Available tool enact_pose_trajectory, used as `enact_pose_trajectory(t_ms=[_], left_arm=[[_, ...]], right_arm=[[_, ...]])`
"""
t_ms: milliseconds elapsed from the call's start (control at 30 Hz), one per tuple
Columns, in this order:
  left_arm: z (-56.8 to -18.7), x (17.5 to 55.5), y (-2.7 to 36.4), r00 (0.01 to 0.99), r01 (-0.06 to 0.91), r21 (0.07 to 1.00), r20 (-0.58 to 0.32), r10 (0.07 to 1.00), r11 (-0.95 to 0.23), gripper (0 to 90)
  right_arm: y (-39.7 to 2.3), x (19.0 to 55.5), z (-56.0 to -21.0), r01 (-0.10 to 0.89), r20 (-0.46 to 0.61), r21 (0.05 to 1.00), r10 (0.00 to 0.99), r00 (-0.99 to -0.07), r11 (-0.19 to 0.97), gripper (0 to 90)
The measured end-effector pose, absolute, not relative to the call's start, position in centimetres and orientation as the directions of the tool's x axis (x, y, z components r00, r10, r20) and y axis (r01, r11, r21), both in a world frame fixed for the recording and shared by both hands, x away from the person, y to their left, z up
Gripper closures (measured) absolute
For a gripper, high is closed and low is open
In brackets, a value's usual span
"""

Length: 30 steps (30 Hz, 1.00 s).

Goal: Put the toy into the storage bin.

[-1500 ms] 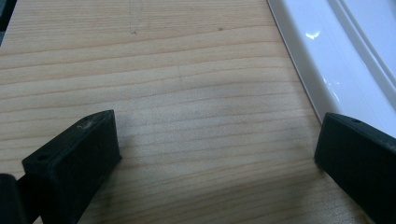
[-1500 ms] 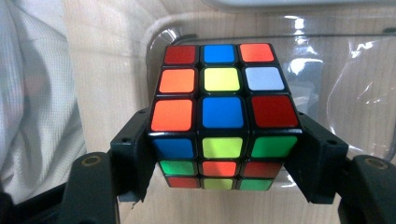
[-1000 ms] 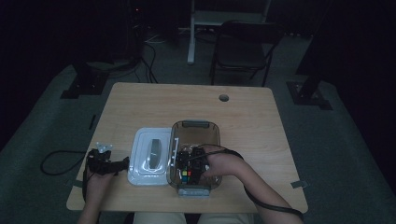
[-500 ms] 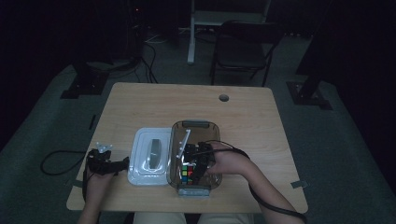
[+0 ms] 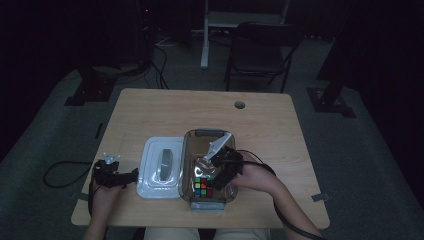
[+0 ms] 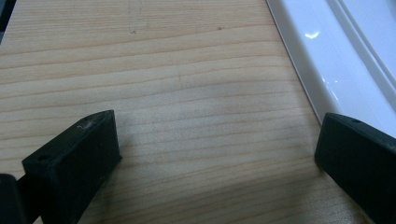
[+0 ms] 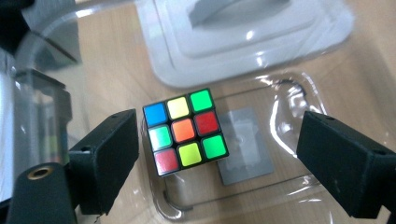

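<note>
Rubik's cube lies on the floor of a clear plastic container, toward the end of it nearest the person. Its upward face is a three-by-three grid of glossy stickers in a black frame: blue, yellow and green along one row, green, orange and red across the middle, red, yellow and green along the last. In the high view the cube shows as a small dark block with bright squares. Just beside it on the container floor is a flat grey square patch, its edge meeting the cube's corner.

The right tool hangs above the container, its black jaws standing wide to either side of the cube and clear of it; they have just been opening, and nothing is gripped between them. In the high view the right tool sits over the container with its grey plate tilted upward.

A white lid rests on the wooden counter just beside the container. The left tool rests low over the bare counter with its jaws wide apart and nothing between them, the lid's edge close by one jaw.
</note>
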<state>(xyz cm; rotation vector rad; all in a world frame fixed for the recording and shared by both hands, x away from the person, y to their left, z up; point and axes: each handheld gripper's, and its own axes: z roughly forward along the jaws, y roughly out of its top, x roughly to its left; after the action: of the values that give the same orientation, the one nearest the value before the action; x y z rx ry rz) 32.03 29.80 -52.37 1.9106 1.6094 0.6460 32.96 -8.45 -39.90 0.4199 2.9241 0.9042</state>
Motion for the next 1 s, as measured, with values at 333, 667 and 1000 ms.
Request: enact_pose_trajectory(t_ms=[333, 667, 1000], left_arm=[[-52.4, 31.8, 29.8, 0.152, 0.721, 0.684, 0.009, 0.988, -0.116, 0.7], [-52.4, 31.6, 29.7, 0.13, 0.724, 0.682, 0.01, 0.991, -0.102, 0.7], [-52.4, 31.5, 29.8, 0.143, 0.722, 0.683, 0.009, 0.99, -0.11, 0.6]], right_arm=[[-11.4, 32.6, -39.3, 0.276, 0.045, 0.721, 0.354, -0.934, 0.636, 11.7], [-15.3, 32.7, -38.8, 0.261, 0.025, 0.856, 0.468, -0.883, 0.446, 11.8], [-19.1, 32.2, -39.5, 0.268, 0.008, 0.891, 0.58, -0.815, 0.365, 11.8]])
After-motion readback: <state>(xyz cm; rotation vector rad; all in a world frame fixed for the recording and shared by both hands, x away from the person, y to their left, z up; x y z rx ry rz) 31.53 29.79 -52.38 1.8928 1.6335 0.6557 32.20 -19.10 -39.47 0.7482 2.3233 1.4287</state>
